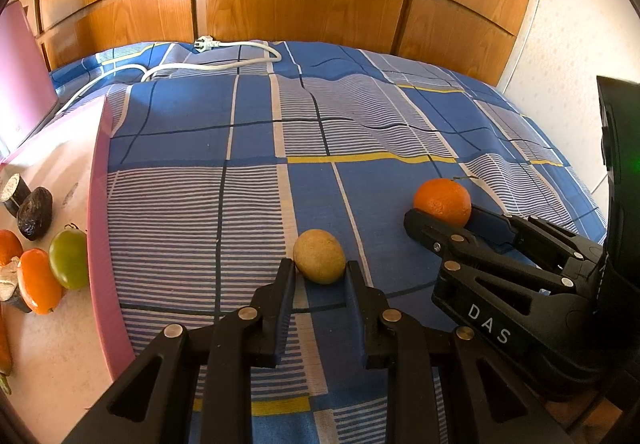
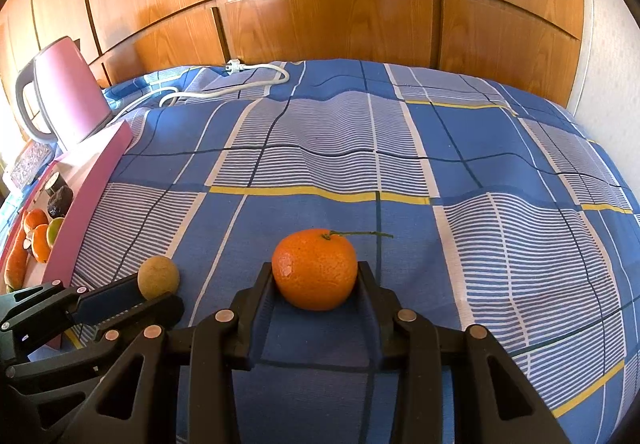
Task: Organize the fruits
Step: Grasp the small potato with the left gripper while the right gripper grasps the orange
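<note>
Two grippers (side by side) each clamp one fruit: left gripper (image 1: 320,270) tan fruit (image 1: 319,256), right gripper (image 2: 316,276) orange (image 2: 315,269).

Wood fills the back of the room: a wall of glossy brown wardrobe panels (image 2: 320,24), split by dark grooves, with bright patches of light glaring off the upper doors. To the right of it stands a pale, faintly speckled wall (image 1: 580,24). In front lies the bed, covered by a blue checked sheet (image 2: 440,164) with white-striped squares, thin dark lines and yellow bars, rumpled into soft ridges. A white power cable (image 2: 256,82) loops across its far edge, plug lying near the wood. Strong daylight comes in at the left, washing out that side.
</note>
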`<state>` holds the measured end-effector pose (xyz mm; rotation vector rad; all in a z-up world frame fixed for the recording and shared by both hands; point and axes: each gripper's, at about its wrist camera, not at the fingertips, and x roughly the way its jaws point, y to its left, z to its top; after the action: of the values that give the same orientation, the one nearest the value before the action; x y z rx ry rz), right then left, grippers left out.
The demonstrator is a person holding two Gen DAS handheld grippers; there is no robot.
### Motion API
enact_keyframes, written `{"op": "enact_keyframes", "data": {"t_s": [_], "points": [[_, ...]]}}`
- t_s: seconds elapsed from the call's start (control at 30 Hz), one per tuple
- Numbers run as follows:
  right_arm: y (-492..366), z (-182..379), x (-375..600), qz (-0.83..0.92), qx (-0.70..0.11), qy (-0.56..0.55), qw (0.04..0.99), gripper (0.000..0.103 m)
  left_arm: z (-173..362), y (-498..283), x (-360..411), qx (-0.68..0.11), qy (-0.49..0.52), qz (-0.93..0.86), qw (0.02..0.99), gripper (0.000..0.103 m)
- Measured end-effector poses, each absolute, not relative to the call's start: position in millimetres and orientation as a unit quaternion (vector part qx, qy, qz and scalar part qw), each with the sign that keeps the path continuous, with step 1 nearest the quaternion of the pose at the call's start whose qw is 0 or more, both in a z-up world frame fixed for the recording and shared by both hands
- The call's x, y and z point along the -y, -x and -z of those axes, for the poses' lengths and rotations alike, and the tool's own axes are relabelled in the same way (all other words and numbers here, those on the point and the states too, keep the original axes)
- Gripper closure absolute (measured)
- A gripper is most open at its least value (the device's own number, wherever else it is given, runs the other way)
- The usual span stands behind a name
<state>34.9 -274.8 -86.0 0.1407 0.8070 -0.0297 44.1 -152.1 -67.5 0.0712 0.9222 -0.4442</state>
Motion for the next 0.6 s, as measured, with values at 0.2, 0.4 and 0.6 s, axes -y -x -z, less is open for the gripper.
{"op": "enact_keyframes", "data": {"t_s": [0.2, 0.4, 0.6], "points": [[-35, 85, 274, 0.014, -0.395, -0.067, 0.916, 0.064, 66, -44, 152, -0.444, -0.035, 0.214, 0.869, 0.078], [-31, 81, 274, 0.010, -0.408, -0.072, 0.910, 0.064, 63, -40, 151, -0.448, -0.036, 0.219, 0.866, 0.078], [-21, 77, 278, 0.011, -0.420, -0.090, 0.903, 0.065, 60, -34, 151, -0.449, -0.033, 0.229, 0.863, 0.078]]}}
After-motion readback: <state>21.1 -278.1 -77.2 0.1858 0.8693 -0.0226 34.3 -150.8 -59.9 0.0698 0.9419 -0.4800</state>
